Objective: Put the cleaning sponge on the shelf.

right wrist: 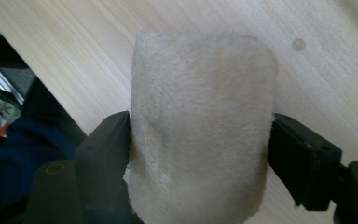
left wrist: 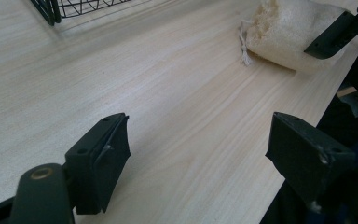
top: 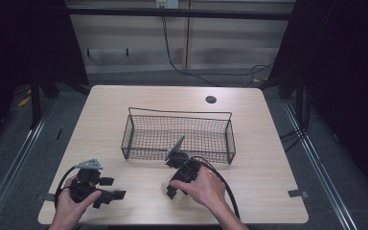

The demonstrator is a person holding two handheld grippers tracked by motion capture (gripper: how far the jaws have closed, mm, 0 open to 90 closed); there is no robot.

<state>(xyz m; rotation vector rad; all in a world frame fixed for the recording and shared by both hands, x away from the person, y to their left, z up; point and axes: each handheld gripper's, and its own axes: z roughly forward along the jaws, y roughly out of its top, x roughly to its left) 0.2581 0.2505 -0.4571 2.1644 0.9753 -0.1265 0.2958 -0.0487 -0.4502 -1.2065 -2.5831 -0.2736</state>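
The high view is dim at its edges, the sides falling to near black; soft light from above falls on the desk (top: 124, 103), which shows evenly with faint shadows; the picture is a little soft throughout; in the left gripper view the near jaws are blurred and the wood bright, slightly washed at the top; in the right gripper view the pale sponge (right wrist: 200, 126) reads soft and fuzzy.
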